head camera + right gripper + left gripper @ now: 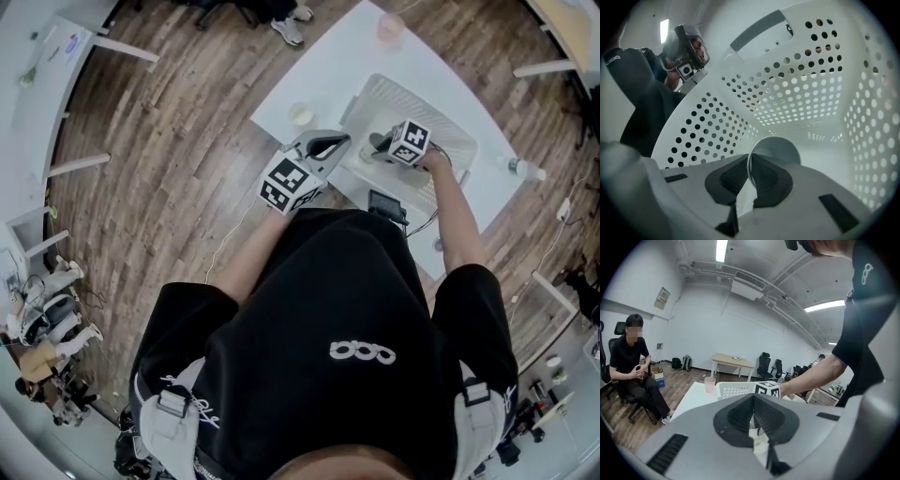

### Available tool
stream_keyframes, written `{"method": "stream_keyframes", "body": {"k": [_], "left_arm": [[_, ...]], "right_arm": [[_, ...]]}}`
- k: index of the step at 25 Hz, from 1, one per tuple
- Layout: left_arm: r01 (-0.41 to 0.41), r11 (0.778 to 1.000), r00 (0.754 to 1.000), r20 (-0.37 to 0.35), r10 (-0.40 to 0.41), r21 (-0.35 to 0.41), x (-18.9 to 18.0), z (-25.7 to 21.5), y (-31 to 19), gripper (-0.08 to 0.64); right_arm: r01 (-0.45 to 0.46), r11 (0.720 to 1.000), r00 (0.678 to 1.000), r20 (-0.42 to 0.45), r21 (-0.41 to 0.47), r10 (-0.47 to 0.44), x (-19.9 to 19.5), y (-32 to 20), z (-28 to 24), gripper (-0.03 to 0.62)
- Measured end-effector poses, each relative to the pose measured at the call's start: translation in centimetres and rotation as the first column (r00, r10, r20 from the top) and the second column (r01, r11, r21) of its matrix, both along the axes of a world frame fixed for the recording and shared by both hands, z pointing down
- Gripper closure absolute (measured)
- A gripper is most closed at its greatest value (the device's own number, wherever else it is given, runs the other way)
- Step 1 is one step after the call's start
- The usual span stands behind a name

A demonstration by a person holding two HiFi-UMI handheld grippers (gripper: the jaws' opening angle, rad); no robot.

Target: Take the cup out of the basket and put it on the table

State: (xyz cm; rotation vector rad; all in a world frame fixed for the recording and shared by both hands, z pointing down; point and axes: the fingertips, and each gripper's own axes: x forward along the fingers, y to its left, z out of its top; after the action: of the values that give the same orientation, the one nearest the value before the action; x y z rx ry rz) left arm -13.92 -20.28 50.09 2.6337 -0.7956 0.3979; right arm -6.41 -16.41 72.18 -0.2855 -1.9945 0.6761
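Right gripper [750, 158] reaches down into the white perforated basket [787, 93] on the white tabletop [319, 75], jaws clamped on the thin wall of a white cup [780, 146]; the cup sits low inside the basket, not out on the tabletop. Left gripper [753, 397] held beside the basket's near-left edge, jaws together at the tips, nothing gripped. A small pale cup [300, 114] stands on the tabletop just left of the basket, a pink cup [389, 28] at the far end.
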Motion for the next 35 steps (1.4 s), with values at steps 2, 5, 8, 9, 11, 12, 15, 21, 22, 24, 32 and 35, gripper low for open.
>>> {"method": "stream_keyframes", "body": {"k": [2, 5, 8, 9, 11, 12, 15, 21, 22, 24, 32, 35], "left_arm": [[-0.008, 1.000, 1.000, -0.002, 0.008, 0.005, 0.1, -0.3, -0.1, 0.551], [-0.019, 1.000, 1.000, -0.005, 0.019, 0.018, 0.4, -0.7, -0.3, 0.551], [-0.035, 0.999, 0.999, -0.003, 0.035, 0.029, 0.8, -0.7, -0.7, 0.551], [-0.041, 0.999, 0.999, 0.000, 0.041, 0.031, 0.9, -0.7, -0.8, 0.551], [-0.052, 0.998, 0.999, 0.003, 0.051, 0.036, 1.2, -0.9, -1.0, 0.551], [-0.056, 0.998, 0.998, 0.003, 0.056, 0.041, 1.4, -1.0, -1.0, 0.551], [-0.068, 0.996, 0.998, 0.001, 0.068, 0.057, 2.2, -1.4, -1.0, 0.551], [-0.116, 0.990, 0.993, 0.007, 0.116, 0.082, 4.2, -2.2, -1.0, 0.551], [-0.127, 0.988, 0.992, 0.009, 0.127, 0.084, 4.7, -2.3, -0.9, 0.551], [-0.152, 0.984, 0.988, 0.013, 0.152, 0.087, 5.7, -2.6, -0.7, 0.551], [-0.235, 0.968, 0.972, 0.016, 0.234, 0.093, 10.7, -3.7, 1.2, 0.551], [-0.279, 0.955, 0.960, 0.016, 0.279, 0.099, 13.3, -4.1, 2.1, 0.551]], "right_arm": [[-0.024, 0.999, 1.000, 0.011, 0.030, 0.024, 0.1, -0.1, -0.6, 0.560], [-0.073, 0.991, 0.996, 0.060, 0.112, 0.067, -0.1, -0.7, -2.9, 0.560], [-0.149, 0.962, 0.984, 0.127, 0.230, 0.122, -0.4, -1.8, -6.2, 0.560], [-0.183, 0.945, 0.977, 0.157, 0.272, 0.144, -0.5, -2.2, -7.6, 0.560], [-0.256, 0.900, 0.958, 0.214, 0.354, 0.188, -0.6, -3.0, -10.4, 0.560], [-0.289, 0.874, 0.949, 0.235, 0.390, 0.208, -0.3, -3.1, -11.7, 0.560], [-0.391, 0.784, 0.914, 0.300, 0.483, 0.271, 0.8, -3.3, -14.9, 0.560], [-0.621, 0.546, 0.781, 0.498, 0.562, 0.377, 3.0, -4.3, -22.3, 0.561], [-0.638, 0.523, 0.768, 0.515, 0.565, 0.380, 3.3, -4.2, -23.0, 0.560], [-0.658, 0.489, 0.751, 0.537, 0.572, 0.383, 4.0, -3.9, -24.1, 0.560], [-0.704, 0.402, 0.710, 0.571, 0.585, 0.412, 8.4, -2.0, -26.5, 0.560], [-0.723, 0.363, 0.689, 0.576, 0.587, 0.441, 11.1, -0.8, -27.1, 0.560]]}}
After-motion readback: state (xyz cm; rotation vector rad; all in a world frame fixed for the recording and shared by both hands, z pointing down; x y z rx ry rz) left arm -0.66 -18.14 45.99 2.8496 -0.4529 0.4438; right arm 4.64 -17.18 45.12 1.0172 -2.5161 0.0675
